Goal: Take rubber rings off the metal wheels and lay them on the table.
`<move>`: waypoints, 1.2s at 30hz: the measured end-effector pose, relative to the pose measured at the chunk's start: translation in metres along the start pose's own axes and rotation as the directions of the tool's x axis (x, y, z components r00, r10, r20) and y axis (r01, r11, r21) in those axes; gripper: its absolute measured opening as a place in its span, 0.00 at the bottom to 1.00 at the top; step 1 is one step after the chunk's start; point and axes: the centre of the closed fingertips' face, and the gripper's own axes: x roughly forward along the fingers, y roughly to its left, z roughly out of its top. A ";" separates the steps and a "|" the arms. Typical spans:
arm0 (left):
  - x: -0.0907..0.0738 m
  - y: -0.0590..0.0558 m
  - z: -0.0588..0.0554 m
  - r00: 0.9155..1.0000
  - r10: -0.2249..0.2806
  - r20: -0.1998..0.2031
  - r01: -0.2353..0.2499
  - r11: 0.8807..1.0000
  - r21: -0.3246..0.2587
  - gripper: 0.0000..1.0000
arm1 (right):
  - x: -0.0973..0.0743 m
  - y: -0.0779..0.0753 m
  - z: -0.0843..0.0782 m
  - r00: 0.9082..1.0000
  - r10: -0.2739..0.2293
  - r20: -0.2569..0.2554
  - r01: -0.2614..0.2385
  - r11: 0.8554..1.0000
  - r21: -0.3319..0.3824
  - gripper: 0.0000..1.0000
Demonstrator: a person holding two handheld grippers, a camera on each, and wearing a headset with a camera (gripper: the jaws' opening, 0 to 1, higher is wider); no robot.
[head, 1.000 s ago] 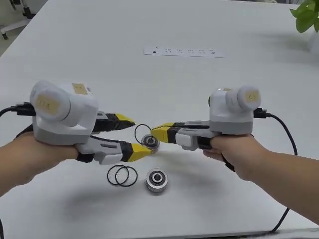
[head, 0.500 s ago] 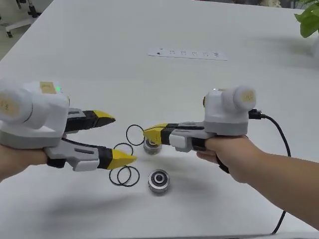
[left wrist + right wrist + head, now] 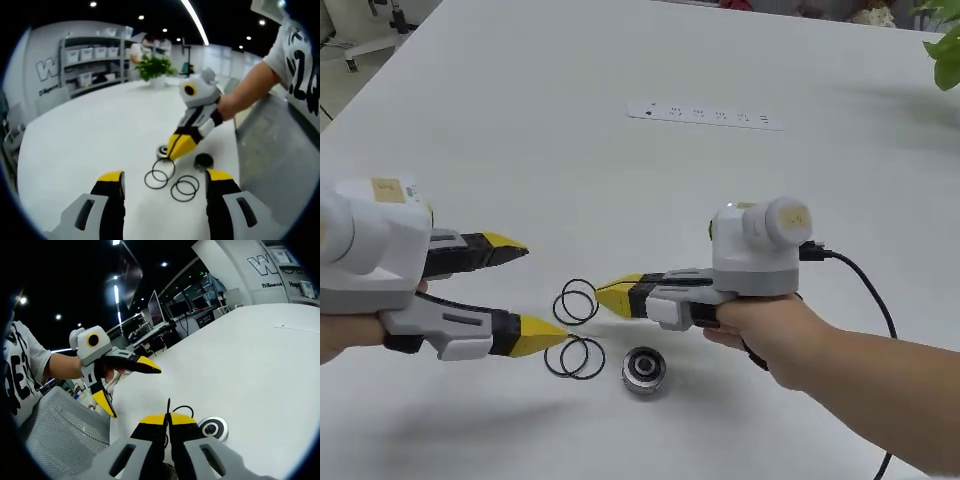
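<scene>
My right gripper (image 3: 603, 294) is shut, with a thin black rubber ring (image 3: 181, 410) pinched at its yellow tips. That ring hangs down to the table, overlapping a second ring (image 3: 570, 304). Another pair of rings (image 3: 575, 357) lies nearer me. A metal wheel (image 3: 643, 368) sits flat beside that pair. A second wheel (image 3: 162, 149) sits just beyond the right gripper's tip (image 3: 173, 152) and appears again as the wheel (image 3: 214, 427) in the right gripper view. My left gripper (image 3: 528, 292) is open, left of the rings, with nothing between its jaws.
The white table (image 3: 620, 180) runs far back, with a white power strip (image 3: 705, 115) lying on it. A black cable (image 3: 865, 285) trails from the right gripper. A green plant (image 3: 948, 45) stands at the far right corner. Shelves and desks surround the table.
My left gripper has drawn back to the left, away from the wheel. The right gripper has carried the ring left and lower, down to another ring on the table.
</scene>
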 end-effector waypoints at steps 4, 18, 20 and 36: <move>-0.002 0.000 -0.003 1.000 0.004 -0.002 -0.004 1.000 -0.004 0.66 | 0.003 -0.001 -0.007 1.000 -0.007 -0.024 0.007 1.000 -0.009 0.00; -0.006 0.000 -0.004 1.000 0.012 -0.002 -0.012 1.000 -0.010 0.66 | 0.002 -0.002 -0.012 0.998 -0.026 -0.054 0.023 0.999 -0.040 0.07; -0.006 -0.001 -0.003 1.000 0.011 -0.002 -0.011 1.000 -0.009 0.66 | 0.000 0.000 -0.010 0.999 -0.024 -0.048 0.022 0.999 -0.041 0.09; -0.011 -0.009 0.013 1.000 0.004 0.016 -0.005 1.000 0.017 0.66 | -0.032 0.009 0.014 0.999 -0.034 0.004 0.034 0.994 -0.108 0.22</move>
